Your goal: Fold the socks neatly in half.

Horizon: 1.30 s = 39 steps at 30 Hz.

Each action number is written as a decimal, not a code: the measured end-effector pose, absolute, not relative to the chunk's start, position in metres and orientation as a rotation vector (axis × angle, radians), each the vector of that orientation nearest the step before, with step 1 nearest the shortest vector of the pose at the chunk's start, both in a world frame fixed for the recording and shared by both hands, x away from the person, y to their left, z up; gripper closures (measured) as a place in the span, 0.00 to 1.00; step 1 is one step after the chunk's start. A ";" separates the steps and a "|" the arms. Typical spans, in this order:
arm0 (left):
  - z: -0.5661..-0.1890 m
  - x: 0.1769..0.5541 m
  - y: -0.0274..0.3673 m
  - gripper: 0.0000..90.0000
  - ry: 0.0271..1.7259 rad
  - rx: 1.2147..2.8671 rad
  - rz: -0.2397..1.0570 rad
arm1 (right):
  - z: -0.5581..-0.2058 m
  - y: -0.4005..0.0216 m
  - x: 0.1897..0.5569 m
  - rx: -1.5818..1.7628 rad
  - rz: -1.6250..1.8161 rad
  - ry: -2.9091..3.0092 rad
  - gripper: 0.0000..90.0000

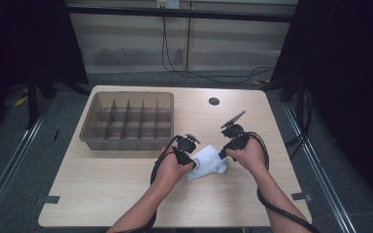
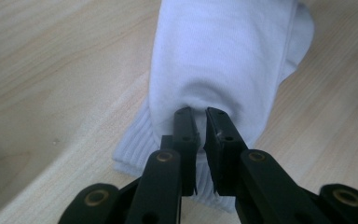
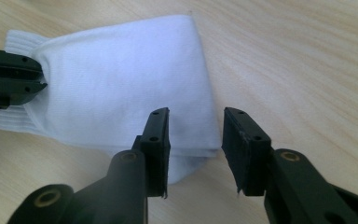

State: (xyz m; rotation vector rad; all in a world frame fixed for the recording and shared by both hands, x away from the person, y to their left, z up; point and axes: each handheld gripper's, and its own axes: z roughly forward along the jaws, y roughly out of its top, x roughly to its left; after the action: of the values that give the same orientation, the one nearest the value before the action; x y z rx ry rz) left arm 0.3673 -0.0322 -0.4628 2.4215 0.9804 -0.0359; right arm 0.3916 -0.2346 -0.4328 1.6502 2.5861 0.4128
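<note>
Beyond the pinched sock, high view adds a tray.

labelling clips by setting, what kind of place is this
Probably a lab recording station, not a home: a bare wooden table between dark curtains, an empty divided bin, and a white sock being handled with the left gripper and right gripper.

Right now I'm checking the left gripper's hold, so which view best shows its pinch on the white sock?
The left gripper view: the left gripper closes on a fold of the white sock. The right gripper view shows those jaws side-on at the cuff. The high view shows the sock small, partly hidden by hands.
</note>
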 end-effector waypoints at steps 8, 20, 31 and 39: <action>-0.466 0.368 -0.034 0.94 0.970 2.455 -0.022 | -0.439 -0.239 0.397 1.675 0.413 2.570 0.66; -0.466 0.368 -0.036 1.00 0.925 2.531 0.009 | -0.447 -0.243 0.399 1.683 0.407 2.583 0.62; -0.467 0.370 -0.033 1.00 0.935 2.527 -0.011 | -0.458 -0.237 0.400 1.680 0.435 2.621 0.61; -0.468 0.369 -0.032 1.00 0.931 2.525 -0.010 | -0.463 -0.232 0.401 1.685 0.440 2.639 0.62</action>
State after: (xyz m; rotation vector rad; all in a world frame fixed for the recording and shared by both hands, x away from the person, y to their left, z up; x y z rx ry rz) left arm 0.3692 -0.0320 -0.4679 2.5250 0.9314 -0.0099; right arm 0.4006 -0.2324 -0.4626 1.6851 2.6392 0.4396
